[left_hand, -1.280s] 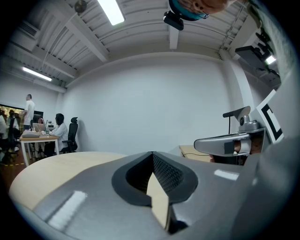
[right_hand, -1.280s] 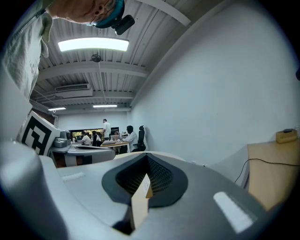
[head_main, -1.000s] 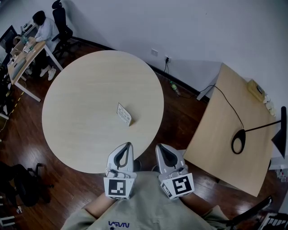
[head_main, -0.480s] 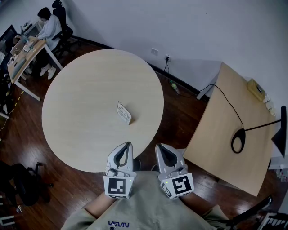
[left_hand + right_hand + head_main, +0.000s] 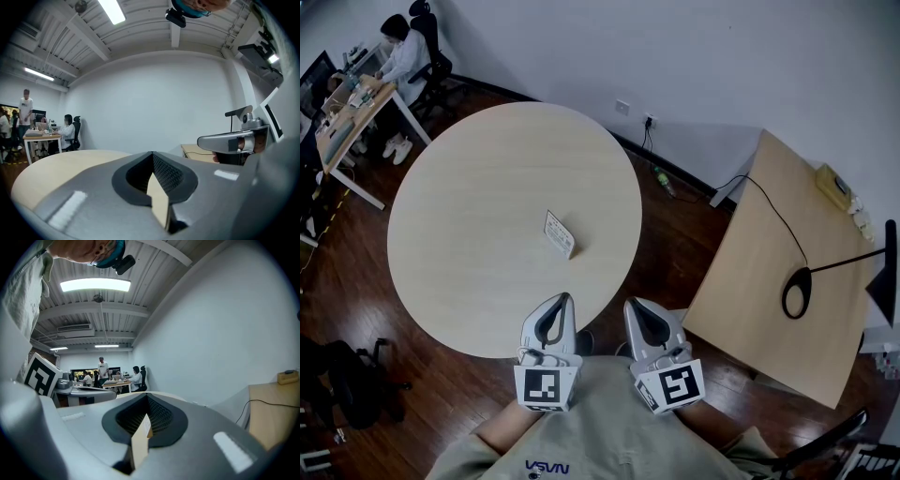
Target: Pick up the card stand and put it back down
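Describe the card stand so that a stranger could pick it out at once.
Look for the large round pale wooden table in the head view. Slightly right of its centre stands a small white rectangular card stand. It is the only thing on that tabletop.

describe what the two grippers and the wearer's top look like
Both the left gripper and right gripper are pale grey moulded shells tapering to a pointed claw, with a dark teardrop opening lined by black mesh-textured pads. Each carries a white cube printed with black square markers. No cables show. The person wears a light beige top with small dark lettering.
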The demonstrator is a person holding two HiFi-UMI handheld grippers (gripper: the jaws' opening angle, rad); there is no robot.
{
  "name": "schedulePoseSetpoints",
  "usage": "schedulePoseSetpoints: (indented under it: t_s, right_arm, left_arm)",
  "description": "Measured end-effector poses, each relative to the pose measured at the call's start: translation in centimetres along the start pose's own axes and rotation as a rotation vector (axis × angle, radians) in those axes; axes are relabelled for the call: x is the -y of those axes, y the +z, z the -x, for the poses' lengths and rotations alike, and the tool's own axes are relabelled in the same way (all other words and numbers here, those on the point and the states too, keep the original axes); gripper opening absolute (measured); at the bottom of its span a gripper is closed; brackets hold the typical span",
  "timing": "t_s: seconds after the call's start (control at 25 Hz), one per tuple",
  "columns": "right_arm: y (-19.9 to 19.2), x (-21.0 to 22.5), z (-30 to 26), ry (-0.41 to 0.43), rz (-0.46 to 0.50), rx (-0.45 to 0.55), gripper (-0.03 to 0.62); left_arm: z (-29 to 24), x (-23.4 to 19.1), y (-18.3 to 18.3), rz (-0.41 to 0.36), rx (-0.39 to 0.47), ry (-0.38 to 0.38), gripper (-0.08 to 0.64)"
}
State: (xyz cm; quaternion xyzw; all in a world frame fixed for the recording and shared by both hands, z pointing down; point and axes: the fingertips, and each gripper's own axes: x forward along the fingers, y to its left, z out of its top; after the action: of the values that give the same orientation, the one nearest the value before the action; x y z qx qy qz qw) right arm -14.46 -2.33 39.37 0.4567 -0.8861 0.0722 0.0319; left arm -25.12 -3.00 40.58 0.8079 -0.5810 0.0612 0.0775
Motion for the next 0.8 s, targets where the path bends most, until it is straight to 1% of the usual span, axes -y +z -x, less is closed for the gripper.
schedulePoseSetpoints:
  t_s: [0.2, 0.32, 0.48, 0.6, 0.72, 0.8]
  right_arm:
    - [0.1, 0.1, 0.0, -0.002, -0.002, 0.001, 0.000]
    - [0.0, 0.2, 0.1, -0.007, -0.009, 0.001, 0.000]
    - [-0.1, 0.3, -0.1, -0.010, -0.022, 0.001, 0.000]
    - [-0.1, 0.2, -0.2, -0.009, -0.021, 0.000, 0.000]
    - [-0.2, 0.2, -0.3, -0.007, -0.020, 0.000, 0.000]
    - [-0.2, 0.2, -0.4, -0.007, -0.020, -0.001, 0.000]
  left_arm:
    - [0.1, -0.6, 0.2, 0.026, 0.008, 0.020, 0.006]
    - [0.1, -0.8, 0.2, 0.018, 0.030, 0.032, 0.006]
    - [0.1, -1.1, 0.1, 0.002, 0.013, 0.035, 0.006]
    - [0.1, -1.5, 0.0, 0.011, 0.012, 0.049, 0.006]
    - [0.0, -1.7, -0.1, 0.013, 0.039, 0.061, 0.006]
    - [0.0, -1.8, -0.2, 0.014, 0.036, 0.061, 0.006]
